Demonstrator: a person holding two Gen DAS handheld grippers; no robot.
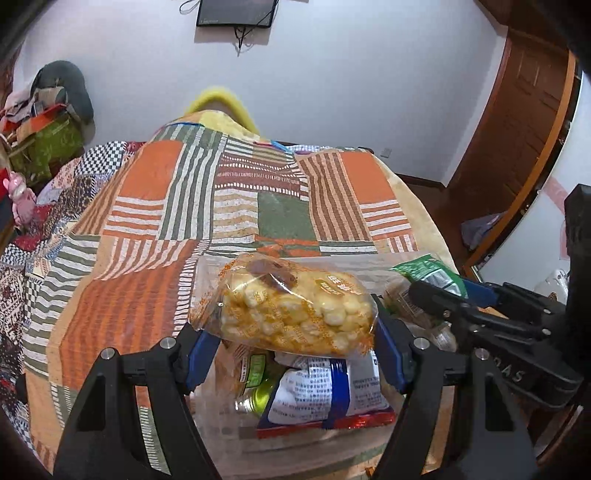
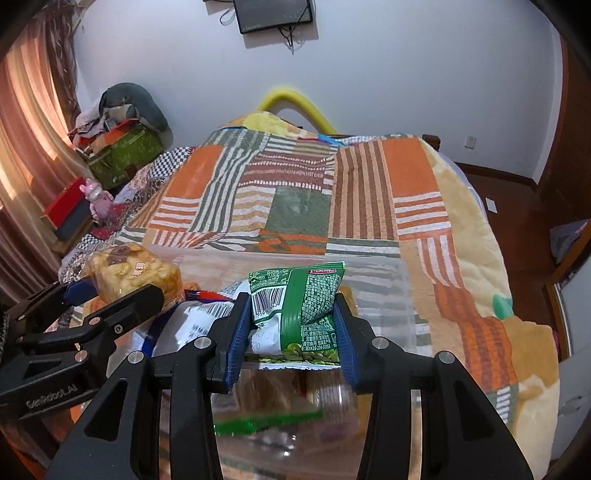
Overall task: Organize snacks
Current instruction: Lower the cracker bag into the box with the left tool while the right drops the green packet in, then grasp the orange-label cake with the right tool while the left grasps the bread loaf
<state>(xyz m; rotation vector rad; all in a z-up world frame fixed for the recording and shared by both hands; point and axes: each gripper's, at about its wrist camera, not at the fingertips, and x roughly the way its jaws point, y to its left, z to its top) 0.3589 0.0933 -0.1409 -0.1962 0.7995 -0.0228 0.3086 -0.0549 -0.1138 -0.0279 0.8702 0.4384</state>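
Over the near end of the bed (image 1: pixel 258 206), your two grippers hang side by side above a clear bin (image 2: pixel 406 295) that holds loose snack packs.

Far left, past the patchwork blanket's edge, sit a pink toy (image 2: pixel 98 197), a red box (image 2: pixel 66 206) and a green bag (image 2: pixel 125 151) heaped with clothes.

Your left gripper (image 1: pixel 295 332) pinches a clear bag of yellow puffs (image 1: pixel 295 306) across its width, the blue pads pressed into both ends, so the bag hangs crosswise between the fingers. Under it, down in the bin, lies a white and blue pack (image 1: pixel 328 395) with a red edge, and just left of that a green-labelled bottle (image 1: pixel 258 387).

To its right, nearly touching, your right gripper (image 2: pixel 291 328) is clamped on a green pea packet (image 2: pixel 299 306); the pads squeeze its lower half and the top stands up, crumpled, barcode side facing the camera. Below it in the bin you can make out a brownish pack (image 2: pixel 273 395) and a green strip (image 2: pixel 266 421), both blurred, so what they are is hard to say.

Far beyond, a yellow headboard (image 2: pixel 295 103) curves against the white wall, with a dark screen (image 2: pixel 273 14) mounted above it. At far right stands a brown wooden door (image 1: pixel 524 110)
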